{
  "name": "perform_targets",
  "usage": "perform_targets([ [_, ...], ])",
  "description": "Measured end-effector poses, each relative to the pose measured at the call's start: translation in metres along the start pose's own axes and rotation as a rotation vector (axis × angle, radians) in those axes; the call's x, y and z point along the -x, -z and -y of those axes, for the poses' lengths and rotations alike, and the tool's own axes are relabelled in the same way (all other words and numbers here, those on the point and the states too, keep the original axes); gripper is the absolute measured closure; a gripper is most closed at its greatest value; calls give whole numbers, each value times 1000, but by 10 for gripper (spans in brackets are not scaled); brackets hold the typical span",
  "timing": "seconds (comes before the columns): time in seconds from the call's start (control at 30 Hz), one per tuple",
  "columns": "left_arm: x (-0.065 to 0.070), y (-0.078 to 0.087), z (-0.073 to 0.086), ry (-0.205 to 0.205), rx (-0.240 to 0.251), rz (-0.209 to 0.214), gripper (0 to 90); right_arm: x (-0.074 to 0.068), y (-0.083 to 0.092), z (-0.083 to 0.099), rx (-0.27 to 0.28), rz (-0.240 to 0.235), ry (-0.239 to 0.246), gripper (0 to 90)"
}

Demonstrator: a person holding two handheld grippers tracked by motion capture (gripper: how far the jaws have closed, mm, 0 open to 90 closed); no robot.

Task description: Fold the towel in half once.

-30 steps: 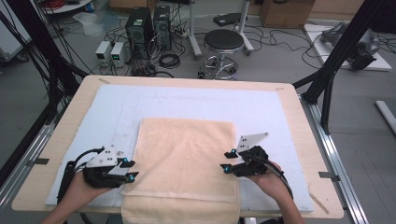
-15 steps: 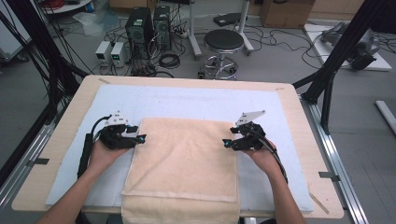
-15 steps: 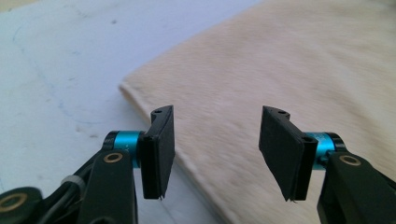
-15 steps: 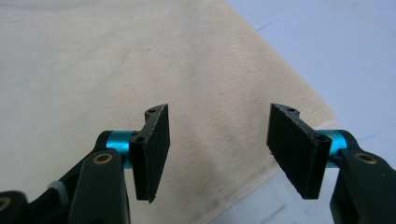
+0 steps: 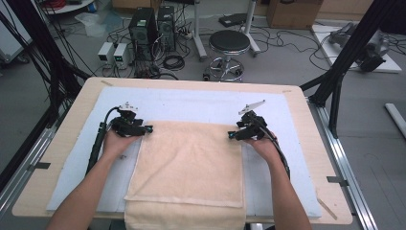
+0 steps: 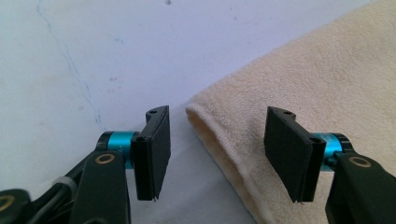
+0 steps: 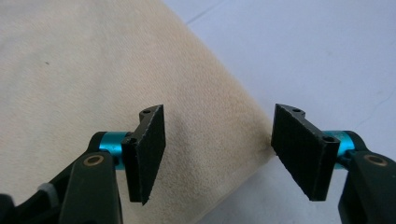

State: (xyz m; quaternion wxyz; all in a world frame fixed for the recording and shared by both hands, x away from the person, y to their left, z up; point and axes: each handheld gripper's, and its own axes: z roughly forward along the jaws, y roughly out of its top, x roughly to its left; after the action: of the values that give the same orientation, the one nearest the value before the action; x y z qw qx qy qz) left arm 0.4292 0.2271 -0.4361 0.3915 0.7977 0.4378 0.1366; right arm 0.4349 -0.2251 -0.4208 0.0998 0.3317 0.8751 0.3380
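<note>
Two layers of towel (image 5: 189,167), folded, near edge overhanging table (image 5: 76,100). Left gripper (image 5: 143,129) and right gripper (image 5: 233,135) at far corners, jaws just opening, nothing gripped (corners between pads). Advice: withdraw level, avoid snagging fold.

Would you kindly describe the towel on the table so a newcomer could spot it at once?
On the wooden table lies a pale blue mat. In its middle, between the two grippers, lies the folded cream towel, its near end hanging over the table's edge. It is the only soft, beige cloth there.
</note>
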Motion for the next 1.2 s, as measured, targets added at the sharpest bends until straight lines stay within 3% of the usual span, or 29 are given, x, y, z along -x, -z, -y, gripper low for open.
perform_targets([
  [0.03, -1, -2, 1, -3, -18, 2, 416, 1, -3, 1, -10, -5, -4, 355],
  [0.13, -1, -4, 1, 4, -5, 1, 430, 2, -8, 3, -30, -22, 2, 400],
  [0.3, 5, -6, 0, -24, -5, -5, 543, 1, -8, 2, -39, -36, 9, 532],
  [0.43, 9, -7, 0, 1, -5, 32, 712, 0, -6, 2, -50, -64, -5, 697],
  [0.47, 10, -6, 0, -2, -13, 29, 779, -1, -7, 1, -57, -67, -4, 737],
  [0.53, 12, -6, -1, -10, -21, 20, 809, -4, -7, 0, -70, -73, 8, 783],
  [0.67, 12, -5, -1, -3, -20, 12, 830, -6, -6, -3, -86, -63, 15, 813],
  [0.83, 8, -4, -7, 24, 3, -7, 838, -3, -4, -6, -60, -36, 7, 823],
  [0.97, 4, -3, -23, 9, 5, -40, 839, 1, -3, -17, -61, 2, -2, 823],
  [1.13, -5, 1, -47, 10, 17, -76, 838, 9, 2, -42, -6, 57, 12, 823],
  [1.2, -6, 3, -57, -11, 19, -88, 839, 14, 2, -51, -30, 58, -3, 823],
])
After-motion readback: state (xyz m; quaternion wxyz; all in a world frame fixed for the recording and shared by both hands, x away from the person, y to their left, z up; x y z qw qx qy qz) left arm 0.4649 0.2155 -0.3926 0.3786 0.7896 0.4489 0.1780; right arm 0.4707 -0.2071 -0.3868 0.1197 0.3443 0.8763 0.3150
